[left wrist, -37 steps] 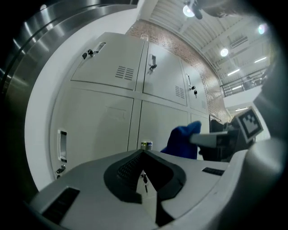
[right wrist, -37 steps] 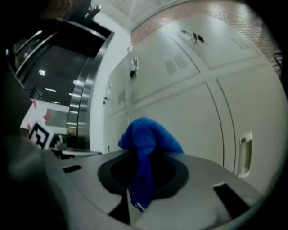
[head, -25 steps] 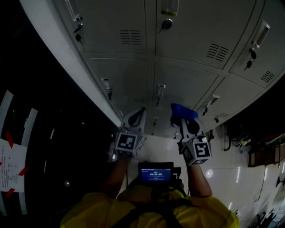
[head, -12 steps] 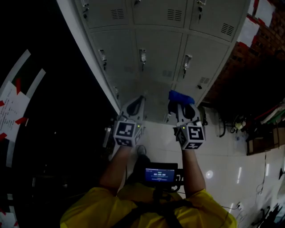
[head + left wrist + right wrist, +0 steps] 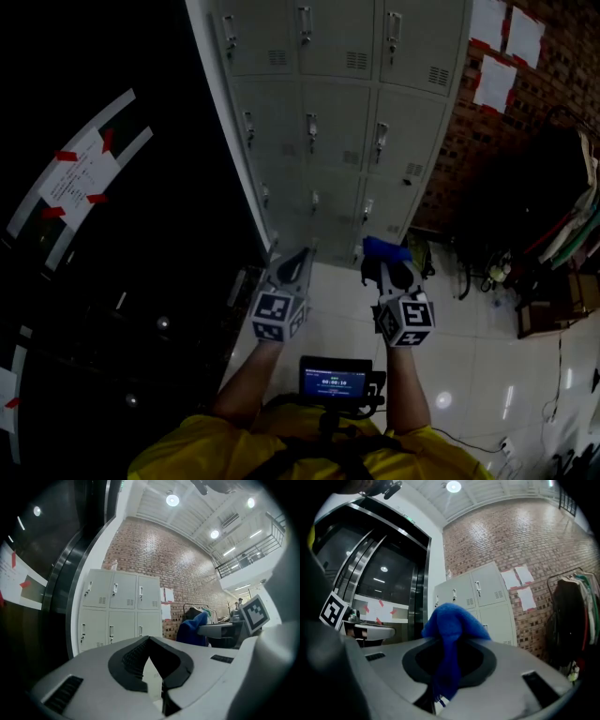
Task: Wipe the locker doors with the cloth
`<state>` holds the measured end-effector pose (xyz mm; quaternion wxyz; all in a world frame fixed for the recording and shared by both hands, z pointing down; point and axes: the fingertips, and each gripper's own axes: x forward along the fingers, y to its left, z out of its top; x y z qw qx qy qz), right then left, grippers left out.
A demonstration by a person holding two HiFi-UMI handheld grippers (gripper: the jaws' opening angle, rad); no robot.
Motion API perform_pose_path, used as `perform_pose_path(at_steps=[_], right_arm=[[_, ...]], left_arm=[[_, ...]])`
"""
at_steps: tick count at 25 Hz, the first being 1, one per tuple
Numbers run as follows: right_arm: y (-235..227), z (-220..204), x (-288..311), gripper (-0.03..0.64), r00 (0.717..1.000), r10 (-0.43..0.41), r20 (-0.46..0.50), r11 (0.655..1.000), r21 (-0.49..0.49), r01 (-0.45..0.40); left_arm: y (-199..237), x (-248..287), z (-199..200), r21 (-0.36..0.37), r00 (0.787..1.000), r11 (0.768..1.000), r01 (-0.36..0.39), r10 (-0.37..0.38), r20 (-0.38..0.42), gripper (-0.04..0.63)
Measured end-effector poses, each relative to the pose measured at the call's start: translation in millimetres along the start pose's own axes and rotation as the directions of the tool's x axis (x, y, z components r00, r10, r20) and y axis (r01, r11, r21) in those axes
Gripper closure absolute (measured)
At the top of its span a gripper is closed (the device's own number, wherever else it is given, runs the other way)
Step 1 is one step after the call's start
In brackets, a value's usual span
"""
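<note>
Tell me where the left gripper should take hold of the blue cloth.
Probably the bunched top of the blue cloth, bulging past the jaw tips of the right gripper; below that it is pinched between them. Come in from the side of the left gripper, opening it first, since its jaws are together.

You see a brick wall [image 5: 553, 66] with white paper sheets [image 5: 495, 84] stuck on it, hanging clothes [image 5: 569, 620] beside that wall, and a white tiled floor [image 5: 487, 375] below it.

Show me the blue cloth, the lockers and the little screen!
blue cloth [image 5: 451, 620], right gripper view, its bunched top.
lockers [image 5: 339, 112], head view, a middle door.
little screen [image 5: 330, 382], head view, its lit face.
</note>
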<state>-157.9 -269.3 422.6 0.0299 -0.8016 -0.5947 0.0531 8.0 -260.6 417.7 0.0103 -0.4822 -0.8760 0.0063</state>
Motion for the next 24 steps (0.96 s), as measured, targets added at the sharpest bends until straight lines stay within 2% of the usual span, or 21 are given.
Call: perform_pose_path(at_steps=[2, 6, 10, 12, 16, 19, 21, 24], right_arm=[[8.4, -2.6, -21.3, 0.545, 1.0, -0.001, 0.01, 1.0, 0.005, 0.001], [6.0, -34.1, -8.2, 0.545, 0.999, -0.022, -0.028, 1.0, 0.01, 0.022], [78.4, -7.3, -60.8, 0.545, 0.999, 0.026, -0.032, 1.0, 0.016, -0.025], [103.8, -10.7, -69.2, 0.545, 0.999, 0.033, -0.041, 0.999, 0.019, -0.033], [91.4, -47.9, -36.4, 0.545, 0.996, 0.002, -0.089, 1.0, 0.024, 0.0], [77.7, -56.5, -40.3, 0.545, 0.995, -0.027, -0.097, 0.999, 0.024, 0.03], [87.2, -51.6, -52.3, 0.545, 0.995, -0.036, -0.09, 0.999, 0.023, 0.039], [124.7, -34.6, -82.0, 0.545, 0.996, -0.037, -0.076, 0.999, 0.03, 0.039]], left_arm=[[-8.1, -22.9, -3.5, 0.007, 1.0, 1.0, -0.002, 0.002, 0.007, 0.595], [6.5, -18.3, -34.7, 0.003, 0.999, 1.0, 0.019, -0.019, -0.036, 0.595], [7.0, -113.2, 1.9, 0.027, 0.999, 0.999, -0.032, 0.033, -0.022, 0.595], [12.3, -134.7, -3.9, 0.023, 0.998, 0.999, -0.039, 0.04, -0.04, 0.595], [30.5, -96.3, -37.1, -0.015, 0.998, 0.999, -0.036, 0.035, -0.055, 0.595], [6.2, -81.9, -39.2, -0.022, 0.999, 0.999, -0.024, 0.023, -0.027, 0.595], [-10.1, -89.6, -34.6, 0.007, 1.0, 1.0, 0.011, -0.01, -0.021, 0.595], [-21.2, -131.4, -19.0, 0.022, 0.998, 0.998, 0.053, -0.053, -0.021, 0.595]])
